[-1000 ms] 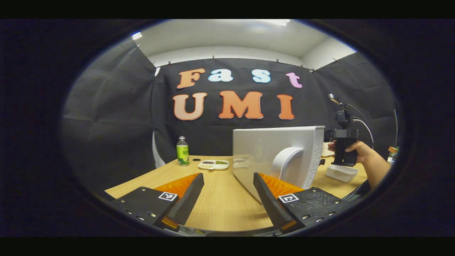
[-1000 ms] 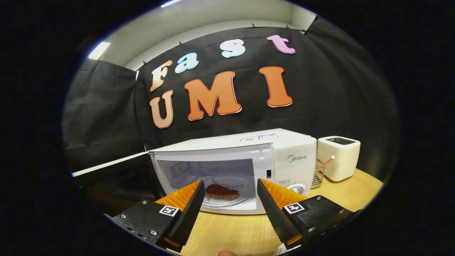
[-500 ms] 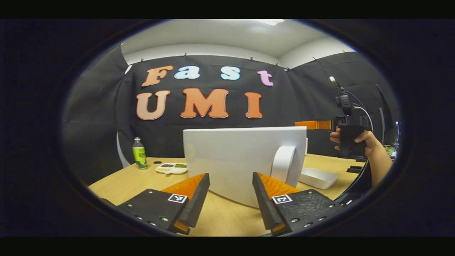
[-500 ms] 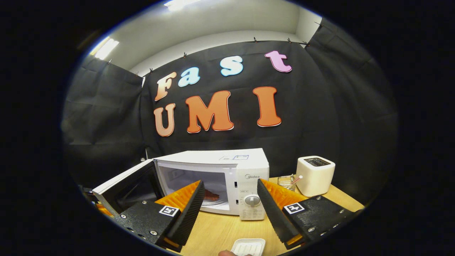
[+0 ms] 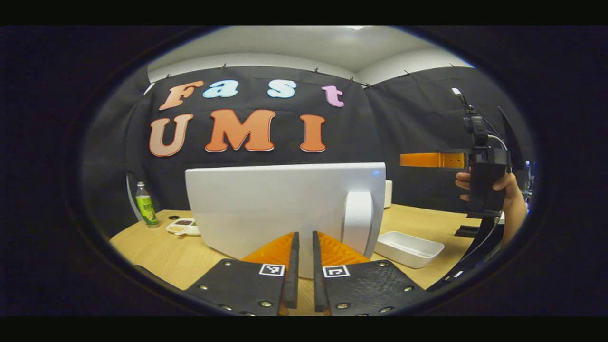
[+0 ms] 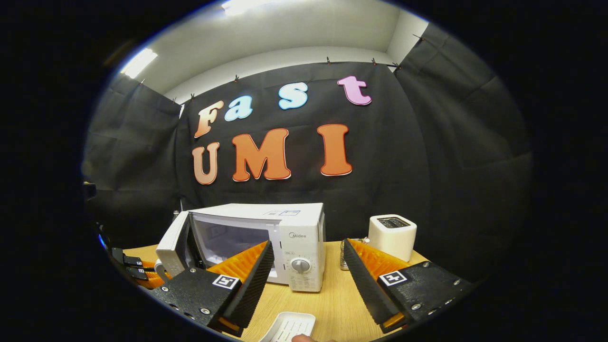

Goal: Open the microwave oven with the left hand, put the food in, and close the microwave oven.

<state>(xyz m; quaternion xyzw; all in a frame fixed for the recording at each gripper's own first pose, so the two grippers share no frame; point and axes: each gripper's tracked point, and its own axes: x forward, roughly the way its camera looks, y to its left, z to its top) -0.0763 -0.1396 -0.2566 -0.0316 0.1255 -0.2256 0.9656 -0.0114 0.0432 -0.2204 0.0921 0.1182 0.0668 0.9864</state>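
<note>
Microwave: white, standing on the wooden worktop.

Left gripper view. The microwave's white door faces the camera, its upright white handle at the door's right side. The left gripper sits low in front of the door, just left of the handle; its jaws are drawn narrow, a thin slit between them, holding nothing. White tray: on the worktop, right of the microwave door, nothing seen in it. Green bottle: upright, well left of the microwave. Small divided dish: between the bottle and the microwave, near the door's lower left corner. Right gripper: held level in a hand, up and to the right of the microwave, above the white tray; from this side its jaw gap cannot be judged.

Right gripper view. Microwave: door ajar, swung partway out at the left side; dial on the right control panel. Whether food lies inside cannot be told. Right gripper: in front of the microwave, clear of it, jaws wide apart and holding nothing. White toaster: on the worktop right of the microwave. White tray: in front of the microwave, below the jaws.
</note>
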